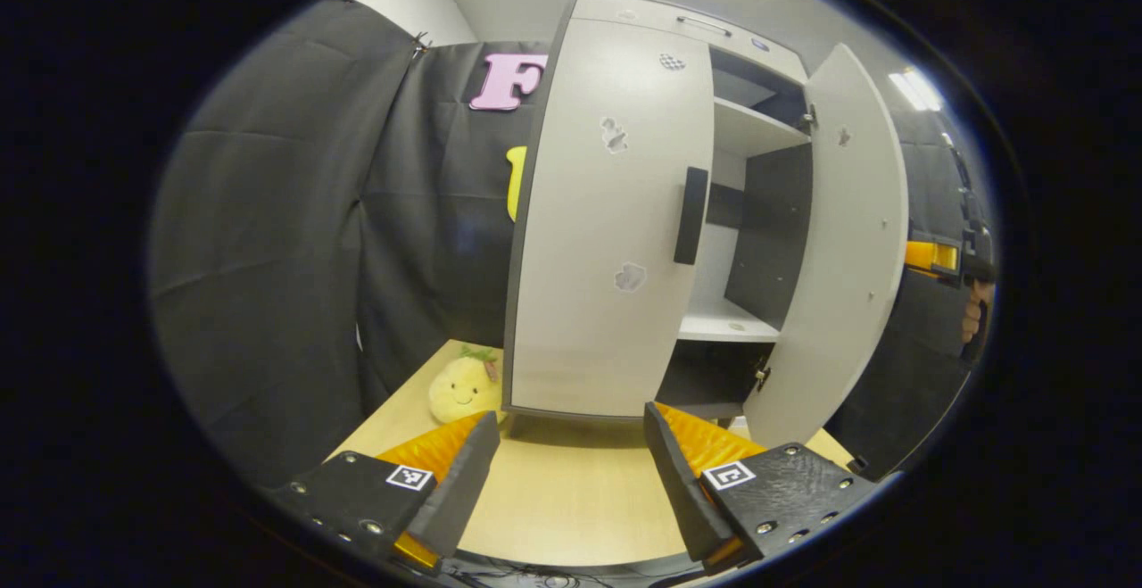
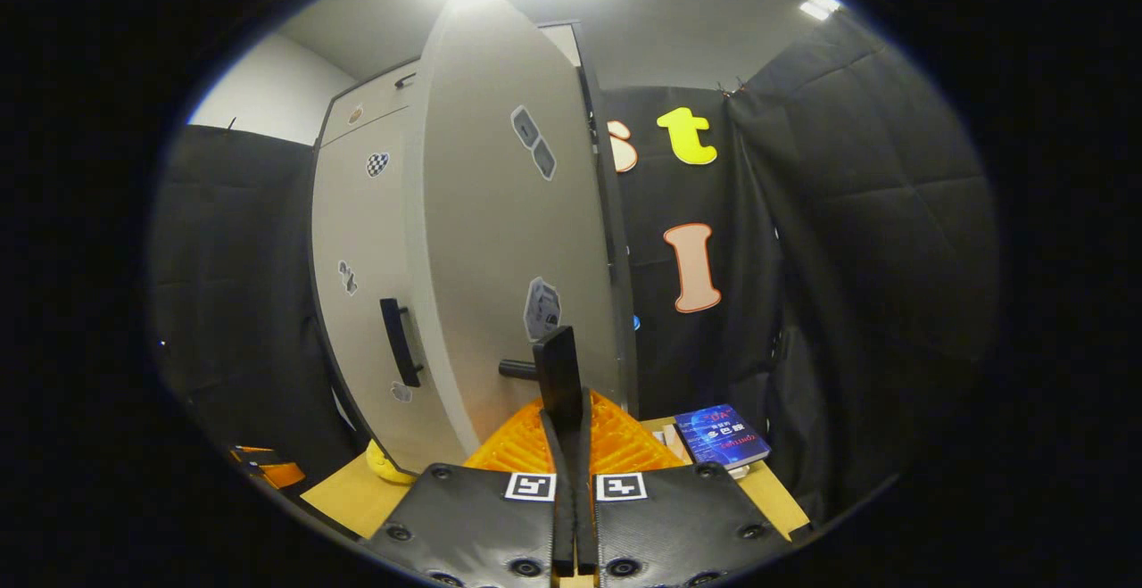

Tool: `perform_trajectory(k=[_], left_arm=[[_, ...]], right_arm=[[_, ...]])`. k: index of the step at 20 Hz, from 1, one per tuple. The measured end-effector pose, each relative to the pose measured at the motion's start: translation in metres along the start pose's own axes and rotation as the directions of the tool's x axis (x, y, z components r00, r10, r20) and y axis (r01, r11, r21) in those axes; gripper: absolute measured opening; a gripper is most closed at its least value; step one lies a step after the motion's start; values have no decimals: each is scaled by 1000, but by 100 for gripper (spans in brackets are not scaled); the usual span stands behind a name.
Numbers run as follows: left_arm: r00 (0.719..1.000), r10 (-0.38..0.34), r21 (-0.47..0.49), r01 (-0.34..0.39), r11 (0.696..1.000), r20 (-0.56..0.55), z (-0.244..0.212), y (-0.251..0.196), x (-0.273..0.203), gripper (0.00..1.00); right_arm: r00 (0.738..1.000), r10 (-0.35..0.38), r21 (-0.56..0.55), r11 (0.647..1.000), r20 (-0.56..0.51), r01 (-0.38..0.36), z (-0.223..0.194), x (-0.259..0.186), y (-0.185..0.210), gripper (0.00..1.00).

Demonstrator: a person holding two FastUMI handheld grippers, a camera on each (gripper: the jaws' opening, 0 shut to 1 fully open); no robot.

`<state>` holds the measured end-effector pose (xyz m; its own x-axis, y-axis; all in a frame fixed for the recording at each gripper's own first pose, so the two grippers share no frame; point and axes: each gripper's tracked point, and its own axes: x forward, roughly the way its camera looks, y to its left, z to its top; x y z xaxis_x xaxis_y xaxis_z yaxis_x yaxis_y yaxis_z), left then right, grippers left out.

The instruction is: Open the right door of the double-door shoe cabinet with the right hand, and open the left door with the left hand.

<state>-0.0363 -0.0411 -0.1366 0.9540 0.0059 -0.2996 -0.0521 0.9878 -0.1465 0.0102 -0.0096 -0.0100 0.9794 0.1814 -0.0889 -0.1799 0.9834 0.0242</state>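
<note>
The pale grey shoe cabinet [image 1: 669, 21] stands on a wooden table. Its left door [image 1: 607, 213] lies across the left half, with a black handle [image 1: 691, 213] at its inner edge. The right door [image 1: 843, 240] is swung far out, showing shelves [image 1: 727, 325] inside. My left gripper [image 1: 571, 472] is open above the table, in front of the left door and short of its handle. My right gripper [image 2: 564, 418] is shut on the right door's black handle [image 2: 558, 365], with the door face [image 2: 500, 240] close before it. The left door [image 2: 357, 285] shows behind.
A yellow plush toy [image 1: 459, 387] sits on the table [image 1: 571, 499] at the cabinet's left foot. A blue book [image 2: 721, 436] lies on the table to the right of the open door. Black cloth walls close in on both sides.
</note>
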Motion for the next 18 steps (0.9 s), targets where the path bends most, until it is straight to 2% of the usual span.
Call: perform_trajectory(k=[1, 2, 3, 4, 6, 7, 8, 9, 10, 11, 12, 18], left_arm=[[1000, -1, -3, 1, 1000, 0, -1, 1, 1, 92], [1000, -4, -2, 4, 1000, -1, -1, 1, 3, 96], [1000, -14, 2, 14, 1000, -2, -1, -1, 5, 96], [999, -32, 7, 32, 999, -1, 0, -4, 7, 96], [999, -52, 24, 52, 998, 4, 2, -10, 9, 96], [998, -60, 32, 59, 998, 3, 2, -12, 11, 96], [998, -64, 40, 64, 997, 4, 2, -14, 13, 94], [998, -69, 44, 68, 997, 4, 2, -15, 16, 92], [997, -76, 44, 75, 996, 2, 2, -18, 19, 94], [997, -82, 42, 82, 996, 1, 2, -23, 21, 96], [996, -88, 39, 88, 995, 0, 3, -25, 23, 96], [994, -111, 50, 111, 993, 11, 12, -31, 34, 92]], right_arm=[[1000, -9, 4, 1000, 2, 9, 0, -3, -7, 2], [1000, -11, 14, 1000, 3, 11, 1, -5, -14, 2], [1000, -9, 20, 1000, 10, 9, 3, -5, -22, 6], [1000, -14, 27, 1000, 17, 14, 4, -6, -33, 2], [998, -50, 40, 998, 30, 48, 6, -7, -58, 0], [997, -62, 62, 996, 37, 59, 7, -7, -70, 2], [999, -13, 120, 993, 37, 9, 7, -7, -62, 2], [999, 5, 167, 986, 44, -12, 6, -6, -55, 0], [998, 2, 178, 984, 68, -14, 8, -6, -56, 2], [997, 0, 178, 984, 77, -14, 7, -6, -61, 5], [997, -8, 174, 985, 80, -6, 8, -6, -61, 2], [998, -46, 124, 992, 41, 40, 4, -10, -61, 2]])
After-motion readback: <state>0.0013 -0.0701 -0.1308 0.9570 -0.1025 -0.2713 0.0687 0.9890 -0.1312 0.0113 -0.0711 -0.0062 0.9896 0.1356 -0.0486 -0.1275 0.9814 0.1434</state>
